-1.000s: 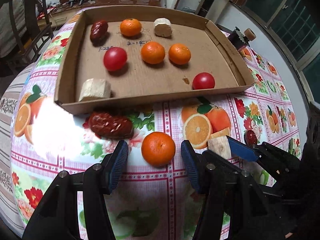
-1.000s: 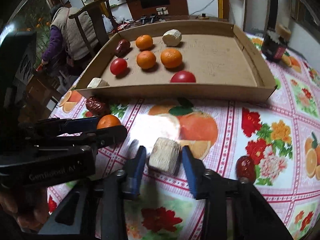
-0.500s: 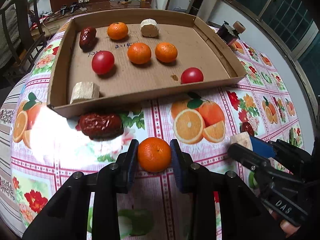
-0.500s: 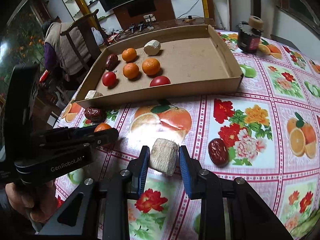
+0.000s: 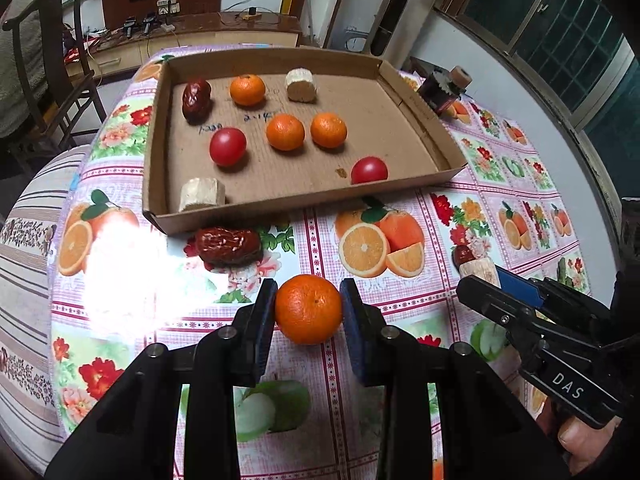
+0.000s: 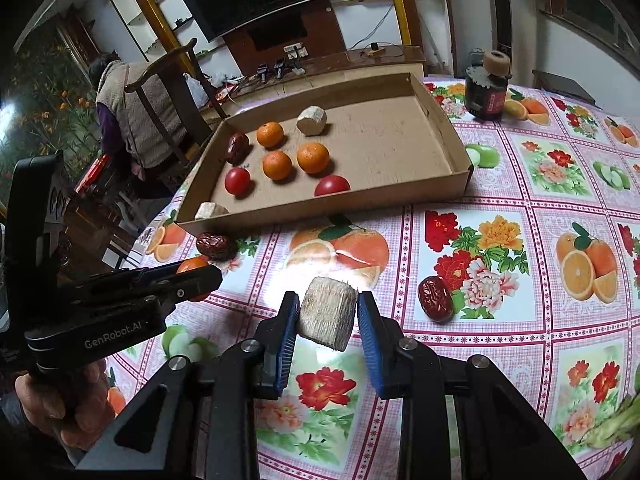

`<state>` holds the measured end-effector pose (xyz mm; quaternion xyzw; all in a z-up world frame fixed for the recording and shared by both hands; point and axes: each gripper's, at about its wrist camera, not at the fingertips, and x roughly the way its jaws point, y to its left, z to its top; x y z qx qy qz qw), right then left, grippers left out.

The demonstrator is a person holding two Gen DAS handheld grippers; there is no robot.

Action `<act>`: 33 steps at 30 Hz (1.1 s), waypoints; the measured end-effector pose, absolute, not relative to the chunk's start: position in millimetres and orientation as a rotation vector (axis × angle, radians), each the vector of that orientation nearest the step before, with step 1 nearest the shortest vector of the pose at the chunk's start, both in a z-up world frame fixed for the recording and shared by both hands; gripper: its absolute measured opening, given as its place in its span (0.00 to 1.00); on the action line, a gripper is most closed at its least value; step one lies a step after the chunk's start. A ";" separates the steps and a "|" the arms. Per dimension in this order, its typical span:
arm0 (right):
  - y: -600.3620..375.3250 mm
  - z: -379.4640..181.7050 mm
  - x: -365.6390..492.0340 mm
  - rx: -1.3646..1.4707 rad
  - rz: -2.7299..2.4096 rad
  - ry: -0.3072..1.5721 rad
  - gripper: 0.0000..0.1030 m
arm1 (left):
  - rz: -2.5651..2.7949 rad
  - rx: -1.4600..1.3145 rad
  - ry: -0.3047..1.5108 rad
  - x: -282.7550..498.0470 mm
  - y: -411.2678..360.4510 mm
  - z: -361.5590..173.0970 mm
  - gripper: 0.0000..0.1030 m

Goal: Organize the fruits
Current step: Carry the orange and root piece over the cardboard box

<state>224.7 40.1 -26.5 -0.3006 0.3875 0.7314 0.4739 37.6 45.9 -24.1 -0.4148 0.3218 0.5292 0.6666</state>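
From the left wrist camera, we look down along our left hand-held gripper (image 5: 308, 310), whose blue pads are pressed against both sides of a mandarin (image 5: 308, 309), so the fruit is gripped. The cardboard tray (image 5: 420, 108) lies straight ahead of this gripper and beyond it, with its long side running across our view. Between the gripper and the tray's near wall, slightly to the left, a red date (image 5: 228, 245) rests on the surface (image 5: 132, 320), lying lengthwise across our view. Inside the tray we see three mandarins, two tomatoes, a date and two pale cane pieces. Off to the right, our right hand-held gripper (image 5: 482, 276) appears side-on with a pale piece at its tip.

From the right wrist camera, our right hand-held gripper (image 6: 328, 322) is clamped on a pale cane piece (image 6: 328, 318), a short stubby cylinder tilted between the pads. The tray (image 6: 452, 148) sits ahead and somewhat to the left of this gripper. A second red date (image 6: 435, 298) lies on the surface (image 6: 520, 340) just to the right of the gripper's tip. The left hand-held gripper (image 6: 192, 270) shows at the left, nearer the tray's near-left corner.

We judge that both loads need carrying forward over the tray's near wall, and that the left gripper has the shorter way to go.
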 end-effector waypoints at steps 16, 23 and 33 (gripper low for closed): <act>37.9 -16.6 225.1 -0.716 1.796 0.942 0.30 | 1.189 -0.930 0.711 31.6 42.5 -13.2 0.28; 48.8 -9.7 227.8 -0.712 1.802 0.923 0.30 | 1.191 -0.925 0.703 30.3 51.3 -8.1 0.28; 85.7 -4.5 229.0 -0.714 1.808 0.886 0.30 | 1.187 -0.945 0.655 22.5 80.4 -2.3 0.28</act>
